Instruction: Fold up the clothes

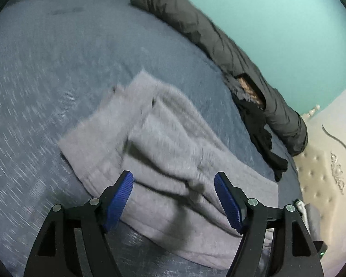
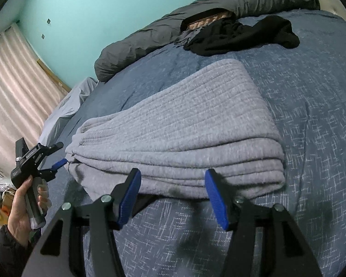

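A grey ribbed garment point(image 2: 180, 133) lies folded in several layers on the blue bedspread point(image 2: 311, 115). In the left wrist view the same garment point(image 1: 168, 152) is blurred by motion. My left gripper point(image 1: 174, 180) hovers open just above its near edge, nothing between the blue pads. My right gripper point(image 2: 173, 177) is open too, its fingertips at the thick folded edge, touching nothing that I can tell. The left gripper point(image 2: 55, 159) also shows at the far left in the right wrist view, held in a hand point(image 2: 23, 210) beside the garment's left end.
A black garment point(image 2: 240, 35) lies crumpled at the back of the bed beside a long dark grey rolled duvet point(image 2: 150, 39) along the turquoise wall. A tufted headboard point(image 1: 320, 173) borders the bed. Curtains point(image 2: 16, 80) hang at left, with clutter on the floor below.
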Motion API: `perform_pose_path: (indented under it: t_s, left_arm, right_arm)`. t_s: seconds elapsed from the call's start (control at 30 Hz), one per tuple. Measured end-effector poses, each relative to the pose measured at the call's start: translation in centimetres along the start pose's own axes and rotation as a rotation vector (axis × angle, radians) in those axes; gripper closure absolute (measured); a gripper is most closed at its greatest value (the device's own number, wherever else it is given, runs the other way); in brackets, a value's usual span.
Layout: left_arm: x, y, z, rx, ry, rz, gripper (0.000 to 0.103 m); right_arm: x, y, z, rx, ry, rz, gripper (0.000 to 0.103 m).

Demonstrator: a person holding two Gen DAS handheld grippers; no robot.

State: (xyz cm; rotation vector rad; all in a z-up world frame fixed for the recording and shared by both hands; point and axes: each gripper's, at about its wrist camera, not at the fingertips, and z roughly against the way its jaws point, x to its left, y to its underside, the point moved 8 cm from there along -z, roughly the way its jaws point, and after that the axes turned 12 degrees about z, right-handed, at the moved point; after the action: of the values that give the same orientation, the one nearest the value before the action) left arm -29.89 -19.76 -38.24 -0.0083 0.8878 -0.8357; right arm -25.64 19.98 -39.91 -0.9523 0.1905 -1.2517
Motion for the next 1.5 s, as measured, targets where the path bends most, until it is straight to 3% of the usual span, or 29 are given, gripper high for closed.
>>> perform_pose_path:
  t_s: [0.3, 0.43, 0.6, 0.67, 0.77, 1.0, 1.23, 1.37, 1.5]
  left_arm:
    - [0.6, 0.8, -2.4, 0.043, 0.012, 0.062, 0.027]
    - [1.3, 0.4, -2.4, 0.027, 0.018, 0.094, 0.031]
    - [1.5, -0.8, -2.6, -0.002, 0.021, 0.1, 0.056]
    - [1.6, -1.2, -2.6, -0.013, 0.022, 0.102, 0.079]
    - [1.8, -1.6, -2.3, -0.028, 0.018, 0.085, 0.092]
    - [1.4, -2.4, -1.2, -0.082, 0.006, 0.035, 0.094]
    - [2.8, -2.5, -1.8, -0.072, 0.015, 0.073, 0.093]
    - [4.2, -2.2, -1.4, -0.055, 0.022, 0.122, 0.082]
    - [4.4, -2.3, 0.9, -0.093, -0.025, 0.071, 0.076]
  right_arm:
    - [0.0, 0.1, -0.1, -0.003, -0.016, 0.012, 0.044]
    - [-0.1, -0.1, 0.1, -0.01, -0.022, 0.013, 0.044]
    - [-0.2, -0.2, 0.2, -0.017, -0.026, 0.01, 0.044]
    - [-0.3, -0.1, 0.1, -0.013, -0.026, 0.005, 0.044]
    - [-0.5, 0.0, 0.0, -0.015, -0.021, -0.004, 0.044]
    - [-0.8, -0.1, 0.3, -0.02, -0.021, -0.008, 0.044]
    - [-1.3, -0.2, 0.6, -0.022, -0.022, -0.013, 0.044]
    - [-1.3, -0.4, 0.7, -0.024, -0.02, -0.005, 0.044]
    - [-0.6, -0.8, 0.8, -0.022, -0.04, 0.008, 0.044]
